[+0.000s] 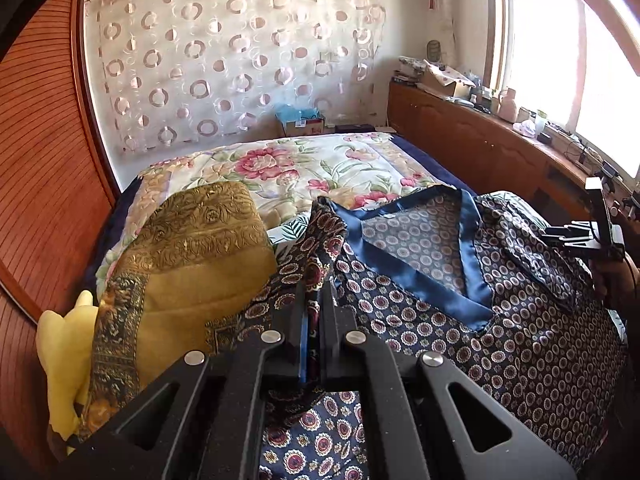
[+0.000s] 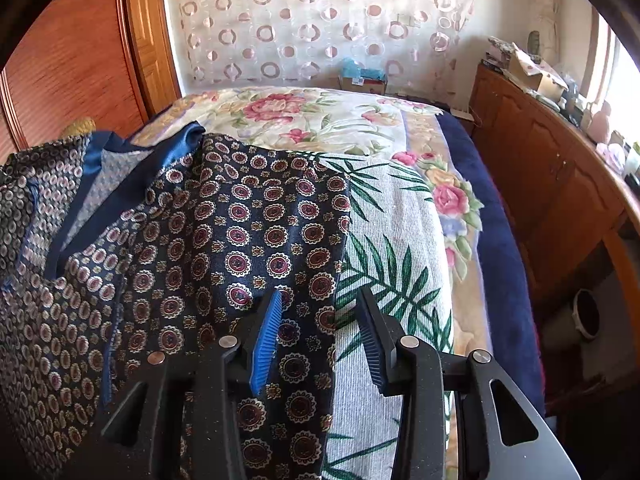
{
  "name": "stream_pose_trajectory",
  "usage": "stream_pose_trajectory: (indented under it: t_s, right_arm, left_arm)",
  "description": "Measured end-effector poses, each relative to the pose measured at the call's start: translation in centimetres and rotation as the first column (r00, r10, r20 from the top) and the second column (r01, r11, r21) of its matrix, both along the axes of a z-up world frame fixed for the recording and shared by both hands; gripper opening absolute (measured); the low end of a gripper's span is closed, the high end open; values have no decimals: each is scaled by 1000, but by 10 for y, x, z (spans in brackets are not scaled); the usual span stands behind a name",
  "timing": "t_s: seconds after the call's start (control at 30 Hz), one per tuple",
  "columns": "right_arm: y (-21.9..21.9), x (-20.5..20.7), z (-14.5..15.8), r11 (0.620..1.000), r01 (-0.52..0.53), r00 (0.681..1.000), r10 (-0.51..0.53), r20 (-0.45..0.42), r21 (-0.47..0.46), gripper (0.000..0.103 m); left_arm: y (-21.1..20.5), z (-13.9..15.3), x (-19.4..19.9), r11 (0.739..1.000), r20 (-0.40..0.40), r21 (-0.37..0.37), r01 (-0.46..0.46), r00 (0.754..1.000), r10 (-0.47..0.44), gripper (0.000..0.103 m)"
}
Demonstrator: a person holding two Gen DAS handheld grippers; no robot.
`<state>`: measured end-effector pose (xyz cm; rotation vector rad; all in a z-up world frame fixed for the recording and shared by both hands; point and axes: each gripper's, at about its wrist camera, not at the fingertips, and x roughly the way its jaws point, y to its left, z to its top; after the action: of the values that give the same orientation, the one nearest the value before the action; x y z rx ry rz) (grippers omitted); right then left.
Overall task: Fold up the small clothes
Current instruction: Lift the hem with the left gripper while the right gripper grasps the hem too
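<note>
A navy shirt [image 1: 460, 312] with a red-and-cream medallion print and a blue satin collar lies spread on the bed. My left gripper [image 1: 314, 292] is shut on a bunched fold of its fabric, which is lifted toward the camera. In the right wrist view the shirt [image 2: 240, 232] fills the left half. My right gripper [image 2: 320, 294] hovers open over the shirt's right edge, its blue pad [image 2: 264, 340] above the print and nothing pinched. The right gripper [image 1: 592, 236] also shows at the far right of the left wrist view.
A gold patterned cushion [image 1: 192, 264] and a yellow plush toy [image 1: 64, 356] sit left of the shirt. Under it lie a leaf-print cloth [image 2: 400, 248] and a floral quilt [image 1: 312, 168]. A cluttered wooden cabinet [image 1: 480, 140] runs along the right, a wardrobe [image 1: 40, 160] on the left.
</note>
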<state>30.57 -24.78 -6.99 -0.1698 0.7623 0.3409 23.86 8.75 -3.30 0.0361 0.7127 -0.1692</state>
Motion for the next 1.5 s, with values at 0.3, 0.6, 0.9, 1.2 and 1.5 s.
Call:
stream_pose_trajectory:
  t_s: [0.3, 0.6, 0.9, 1.2, 1.5]
  right_arm:
    - [2, 53, 9, 1000, -8, 998, 9, -70, 12, 42]
    - [21, 66, 7, 999, -53, 997, 53, -57, -12, 19]
    - [16, -1, 32, 997, -42, 992, 34, 121, 68, 3]
    - [-14, -117, 62, 987, -35, 961, -10, 277, 155, 2]
    - [-64, -229, 20, 972, 13, 971, -68, 231, 234, 2]
  left_arm:
    - [-4, -5, -14, 1000, -2, -11, -7, 1000, 7, 4]
    - [-8, -14, -32, 1000, -11, -23, -2, 1000, 2, 4]
    - [-6, -14, -70, 999, 6, -42, -10, 1000, 11, 4]
    - [17, 11, -131, 995, 107, -83, -62, 992, 71, 4]
    - [54, -21, -221, 964, 83, -188, -185, 976, 204, 4]
